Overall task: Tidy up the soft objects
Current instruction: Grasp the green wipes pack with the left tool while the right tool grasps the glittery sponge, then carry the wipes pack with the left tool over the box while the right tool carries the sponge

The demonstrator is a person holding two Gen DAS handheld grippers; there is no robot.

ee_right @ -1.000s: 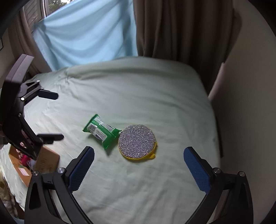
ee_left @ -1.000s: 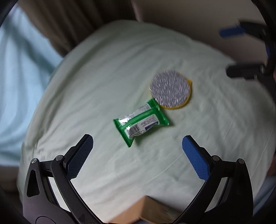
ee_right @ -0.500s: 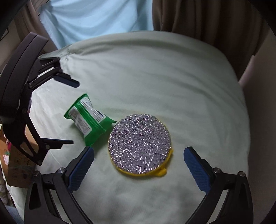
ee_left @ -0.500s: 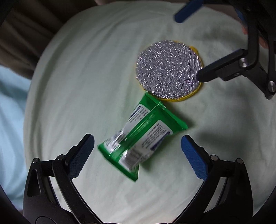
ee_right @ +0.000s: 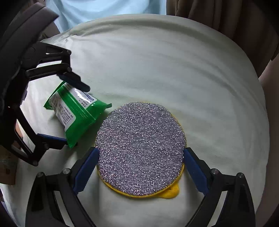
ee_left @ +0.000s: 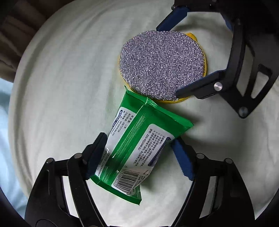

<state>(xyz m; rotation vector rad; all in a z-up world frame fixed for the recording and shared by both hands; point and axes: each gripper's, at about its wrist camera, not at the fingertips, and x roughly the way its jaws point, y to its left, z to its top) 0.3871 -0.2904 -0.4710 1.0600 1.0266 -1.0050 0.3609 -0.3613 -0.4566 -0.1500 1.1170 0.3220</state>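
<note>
A green wet-wipes pack (ee_left: 137, 145) lies on the pale green bed sheet (ee_left: 61, 87), its far corner touching a round silver scouring pad with a yellow rim (ee_left: 162, 64). My left gripper (ee_left: 139, 155) is open, one finger on each side of the pack, close to it. My right gripper (ee_right: 139, 167) is open, its blue pads straddling the round pad (ee_right: 139, 148). The pack also shows in the right wrist view (ee_right: 75, 111), between the left gripper's fingers (ee_right: 52, 138).
Brown curtains (ee_right: 226, 17) and a light blue cloth (ee_right: 104, 8) hang beyond the bed. A cardboard box (ee_right: 7, 167) sits past the bed's left edge. The sheet is wrinkled around both objects.
Both grippers have come down towards the bed. The left one now straddles the wipes pack and has narrowed. The right one now straddles the scouring pad.
</note>
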